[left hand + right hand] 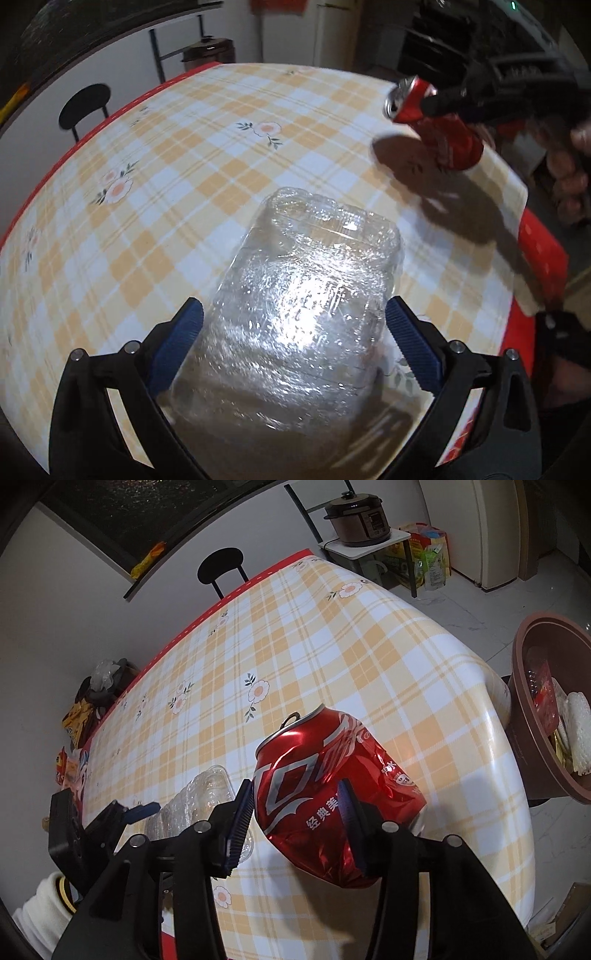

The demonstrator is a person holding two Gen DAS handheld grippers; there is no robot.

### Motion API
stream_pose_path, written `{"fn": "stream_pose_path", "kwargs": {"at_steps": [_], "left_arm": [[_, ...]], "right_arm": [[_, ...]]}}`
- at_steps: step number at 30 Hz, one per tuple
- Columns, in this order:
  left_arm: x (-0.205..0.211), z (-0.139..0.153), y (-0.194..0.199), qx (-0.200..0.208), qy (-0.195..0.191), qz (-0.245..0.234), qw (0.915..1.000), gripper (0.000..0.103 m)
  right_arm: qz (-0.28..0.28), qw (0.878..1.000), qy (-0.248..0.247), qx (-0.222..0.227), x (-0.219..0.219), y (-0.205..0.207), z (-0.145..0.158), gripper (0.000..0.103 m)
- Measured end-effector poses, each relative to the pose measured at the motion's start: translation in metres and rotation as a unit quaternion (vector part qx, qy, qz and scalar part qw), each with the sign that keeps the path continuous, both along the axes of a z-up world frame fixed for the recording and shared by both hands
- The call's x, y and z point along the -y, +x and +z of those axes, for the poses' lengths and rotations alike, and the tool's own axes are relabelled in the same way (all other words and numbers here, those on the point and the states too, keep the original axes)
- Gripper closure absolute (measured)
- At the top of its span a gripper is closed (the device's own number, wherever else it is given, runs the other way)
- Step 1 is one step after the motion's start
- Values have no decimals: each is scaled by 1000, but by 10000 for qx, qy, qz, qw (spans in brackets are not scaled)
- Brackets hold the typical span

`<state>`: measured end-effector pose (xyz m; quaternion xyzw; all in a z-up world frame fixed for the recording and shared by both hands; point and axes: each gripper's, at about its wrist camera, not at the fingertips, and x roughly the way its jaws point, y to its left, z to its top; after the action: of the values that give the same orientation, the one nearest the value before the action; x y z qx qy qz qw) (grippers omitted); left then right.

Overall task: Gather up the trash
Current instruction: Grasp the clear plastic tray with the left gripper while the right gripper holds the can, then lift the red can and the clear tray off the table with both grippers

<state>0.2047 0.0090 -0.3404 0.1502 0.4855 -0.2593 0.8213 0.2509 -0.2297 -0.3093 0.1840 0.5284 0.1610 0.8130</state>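
Note:
My left gripper (293, 321) is shut on a clear crumpled plastic container (306, 295), which sits between its blue pads just above the checked tablecloth (184, 177). My right gripper (295, 805) is shut on a dented red soda can (332, 782) and holds it tilted above the table's right part. In the left wrist view the can (443, 125) and the right gripper (480, 99) show at the upper right, casting a shadow on the cloth. In the right wrist view the plastic container (199, 801) and the left gripper (140, 810) show at the lower left.
A brown basin (524, 738) holding wrappers and other trash stands off the table's right edge. A black chair (221, 566) stands at the far side. A pressure cooker (356, 515) sits on a small shelf. Snack packs (77, 723) lie left of the table.

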Motion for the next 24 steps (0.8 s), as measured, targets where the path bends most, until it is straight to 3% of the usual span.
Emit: {"fn": "stream_pose_path", "kwargs": {"at_steps": [9, 10, 12, 14, 16, 17, 18, 20, 24], "left_arm": [[2, -2, 7, -49, -83, -97, 9999, 7], [-2, 1, 8, -51, -240, -21, 9997, 16], [-13, 9, 12, -62, -473, 345, 9983, 60], [-27, 10, 19, -199, -670, 684, 9952, 73], [-32, 10, 17, -234, -787, 762, 9937, 73], [-32, 10, 15, -239, -783, 750, 9938, 66], [-30, 11, 12, -278, -800, 710, 9939, 44], [-25, 14, 3, -348, -1003, 478, 9932, 23], [-3, 14, -10, -216, -667, -51, 9975, 15]], "right_arm": [[195, 9995, -240, 48, -7, -5, 1, 56], [238, 9992, -318, 77, -9, -5, 2, 56], [383, 9978, -519, 143, -14, -5, 4, 61], [481, 9972, -537, 210, -18, -5, 6, 67], [467, 9969, -594, 235, -19, -5, 9, 69], [457, 9971, -549, 243, -18, -5, 11, 69], [453, 9973, -523, 243, -18, -5, 12, 70], [458, 9973, -521, 250, -17, -5, 16, 71], [422, 9976, -481, 249, -14, -5, 17, 72]]}}
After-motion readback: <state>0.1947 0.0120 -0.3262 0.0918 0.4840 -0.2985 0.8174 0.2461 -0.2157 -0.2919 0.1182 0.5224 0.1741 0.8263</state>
